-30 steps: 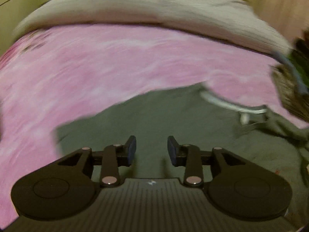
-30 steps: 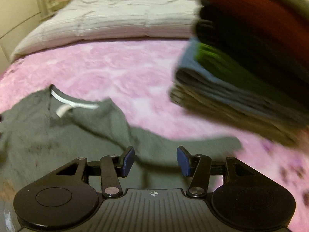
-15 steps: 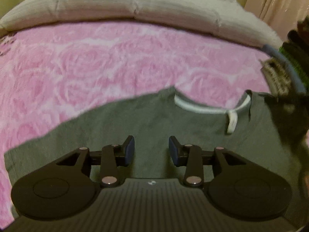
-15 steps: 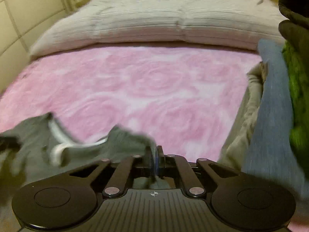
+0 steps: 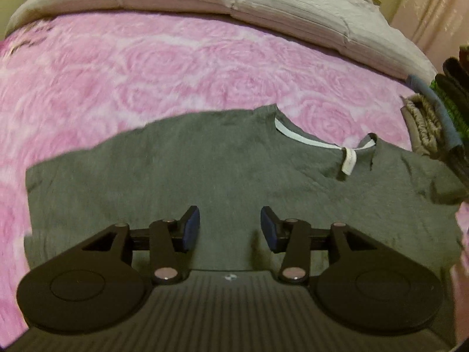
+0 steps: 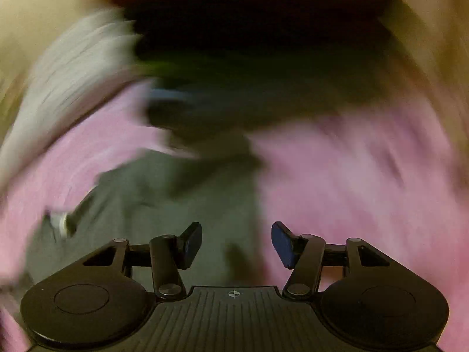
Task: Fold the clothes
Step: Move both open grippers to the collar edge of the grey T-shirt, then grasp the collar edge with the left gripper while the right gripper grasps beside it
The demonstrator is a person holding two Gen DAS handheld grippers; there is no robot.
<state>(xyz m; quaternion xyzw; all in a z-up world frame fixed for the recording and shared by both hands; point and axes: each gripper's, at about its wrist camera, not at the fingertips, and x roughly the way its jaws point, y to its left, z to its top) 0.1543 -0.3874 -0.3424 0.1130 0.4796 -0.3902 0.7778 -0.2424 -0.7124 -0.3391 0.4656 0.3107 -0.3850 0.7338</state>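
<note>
Left wrist view, jaws opening, empty, above grey shirt (image 5: 181, 176)

"What can't be made out?"

"The right wrist view is smeared by motion blur: the stack of folded clothes (image 6: 234, 67) is dark streaks, and the grey T-shirt (image 6: 181, 205) has soft edges."

"And the left wrist view?"

"The stack (image 5: 439, 117) is cut off at the right edge, and the T-shirt's (image 5: 176, 170) near hem hides behind the left gripper (image 5: 230, 227)."
</note>
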